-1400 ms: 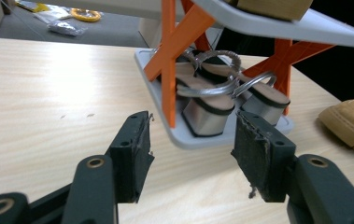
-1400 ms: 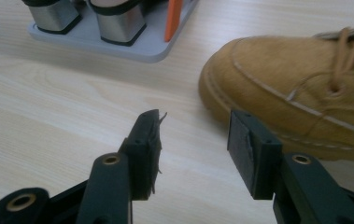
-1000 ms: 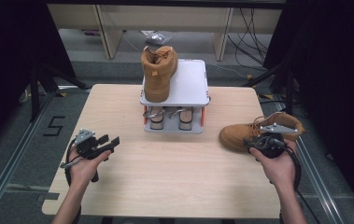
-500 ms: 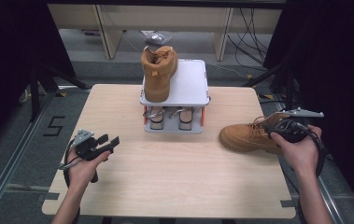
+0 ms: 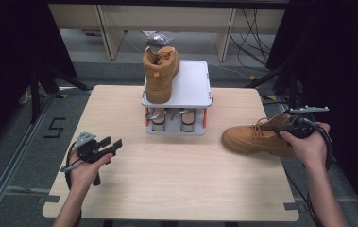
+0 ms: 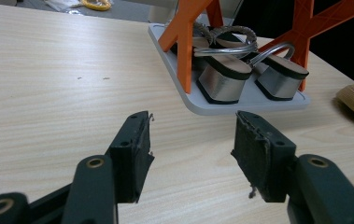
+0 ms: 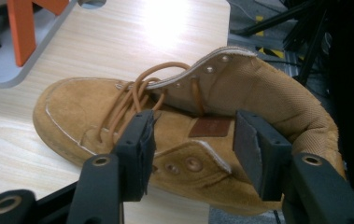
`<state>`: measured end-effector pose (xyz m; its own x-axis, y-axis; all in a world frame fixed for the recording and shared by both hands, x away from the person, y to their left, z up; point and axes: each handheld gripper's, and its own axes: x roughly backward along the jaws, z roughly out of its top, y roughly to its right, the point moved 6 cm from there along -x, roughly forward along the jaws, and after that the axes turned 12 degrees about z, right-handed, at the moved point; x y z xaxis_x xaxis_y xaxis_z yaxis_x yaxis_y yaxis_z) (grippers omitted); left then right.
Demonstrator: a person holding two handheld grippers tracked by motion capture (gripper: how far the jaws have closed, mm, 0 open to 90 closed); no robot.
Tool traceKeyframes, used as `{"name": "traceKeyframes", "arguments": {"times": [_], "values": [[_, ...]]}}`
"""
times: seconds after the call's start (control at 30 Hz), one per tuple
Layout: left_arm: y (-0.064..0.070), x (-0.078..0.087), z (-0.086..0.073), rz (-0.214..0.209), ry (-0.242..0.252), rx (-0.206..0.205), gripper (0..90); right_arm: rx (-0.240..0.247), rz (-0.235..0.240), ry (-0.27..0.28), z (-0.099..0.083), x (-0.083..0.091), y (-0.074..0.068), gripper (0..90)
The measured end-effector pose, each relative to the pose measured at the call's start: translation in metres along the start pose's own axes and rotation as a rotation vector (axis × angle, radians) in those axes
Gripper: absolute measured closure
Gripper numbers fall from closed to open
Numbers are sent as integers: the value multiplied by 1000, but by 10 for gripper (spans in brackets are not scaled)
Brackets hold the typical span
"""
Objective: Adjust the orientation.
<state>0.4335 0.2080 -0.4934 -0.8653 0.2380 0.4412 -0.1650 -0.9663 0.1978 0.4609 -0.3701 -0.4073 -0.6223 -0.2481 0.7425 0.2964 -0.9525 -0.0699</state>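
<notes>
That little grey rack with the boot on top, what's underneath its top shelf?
Under the rack's top shelf, a pair of silver heeled sandals sits on the bottom tray, between orange supports. Their toe ends are hidden behind the supports.

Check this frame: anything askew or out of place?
Yes: one tan boot lies on its side at the table's right edge, heel end overhanging, while its mate stands upright on the rack.

The right gripper (image 7: pixel 191 149) hangs with jaws spread above the boot (image 7: pixel 118 116); its tongue patch lies between them.
</notes>
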Motion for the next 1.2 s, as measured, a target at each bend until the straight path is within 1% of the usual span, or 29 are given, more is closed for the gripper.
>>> {"name": "traceKeyframes", "arguments": {"times": [0.03, 0.07, 0.1, 0.13, 0.17, 0.2, 0.27, 0.3, 0.37, 0.4, 0.43, 0.47, 0.5, 0.53, 0.57, 0.6, 0.7, 0.73, 0.8, 0.83, 0.87, 0.9, 0.97, 1.03, 1.07, 1.1, 1.13, 1.17, 1.2], "values": [[0, 0, 0, -3, 0, 4, 455, 37, 9, -10, 1, -2, 3, 485], [0, 0, -1, -9, -3, 9, 455, 28, 10, -25, 0, -3, 3, 475], [0, -1, -1, -15, -2, 5, 455, 44, 13, -44, -1, -6, 4, 465], [0, -1, -1, -14, -2, 3, 454, -3, 23, -64, -3, -7, -1, 459], [1, -1, -1, -13, -6, 9, 454, 38, 30, -67, -3, -9, 2, 441], [1, -1, -1, -17, -6, 15, 454, 55, 36, -74, -4, -12, 2, 433], [1, -1, -1, -15, -7, 9, 454, 76, 26, -93, -6, -14, 1, 439], [1, -1, -2, -17, -9, 13, 454, 86, 21, -101, -6, -15, 2, 444], [2, -1, -2, -17, -9, 18, 454, 118, 31, -121, -5, -17, 2, 474], [2, -1, -2, -18, -8, 18, 454, 130, 21, -145, -5, -16, 1, 503], [2, -1, -2, -21, -9, 21, 454, 136, 21, -163, -5, -16, 0, 531], [2, -1, -2, -22, -10, 21, 454, 172, 15, -171, -4, -17, 0, 576], [3, -1, -3, -21, -10, 20, 454, 181, 15, -203, -4, -16, -1, 613], [3, -1, -3, -21, -12, 19, 454, 192, 7, -206, -3, -16, -2, 656], [3, -2, -3, -22, -11, 22, 454, 196, 10, -215, -3, -16, -2, 698], [2, -2, -3, -18, -15, 20, 454, 193, 11, -222, -2, -16, -3, 736], [1, -3, -4, -18, -17, 21, 454, 174, 46, -249, -2, -14, -8, 825], [1, -3, -4, -17, -18, 20, 454, 151, 64, -269, -2, -12, -12, 862], [1, -4, -4, -19, -19, 20, 455, 101, 94, -280, -3, -11, -24, 873], [1, -4, -5, -18, -19, 20, 455, 96, 106, -281, -2, -11, -28, 875], [2, -4, -5, -19, -20, 19, 456, 96, 132, -286, -1, -11, -34, 877], [2, -4, -5, -21, -19, 21, 456, 104, 153, -278, 1, -12, -37, 878], [3, -4, -4, -28, -17, 22, 456, 76, 204, -276, 4, -15, -53, 880], [3, -3, -4, -21, -19, 21, 456, 46, 217, -274, 8, -20, -67, 880], [2, -3, -4, -22, -21, 19, 456, 26, 222, -288, 10, -22, -74, 880], [2, -3, -4, -22, -21, 20, 456, 48, 222, -277, 12, -26, -76, 880], [2, -3, -4, -21, -20, 21, 456, -5, 229, -290, 15, -28, -86, 880], [1, -2, -4, -22, -18, 23, 456, -3, 234, -290, 17, -30, -89, 879], [0, -2, -4, -21, -19, 25, 456, 19, 230, -278, 21, -35, -91, 879]]}}
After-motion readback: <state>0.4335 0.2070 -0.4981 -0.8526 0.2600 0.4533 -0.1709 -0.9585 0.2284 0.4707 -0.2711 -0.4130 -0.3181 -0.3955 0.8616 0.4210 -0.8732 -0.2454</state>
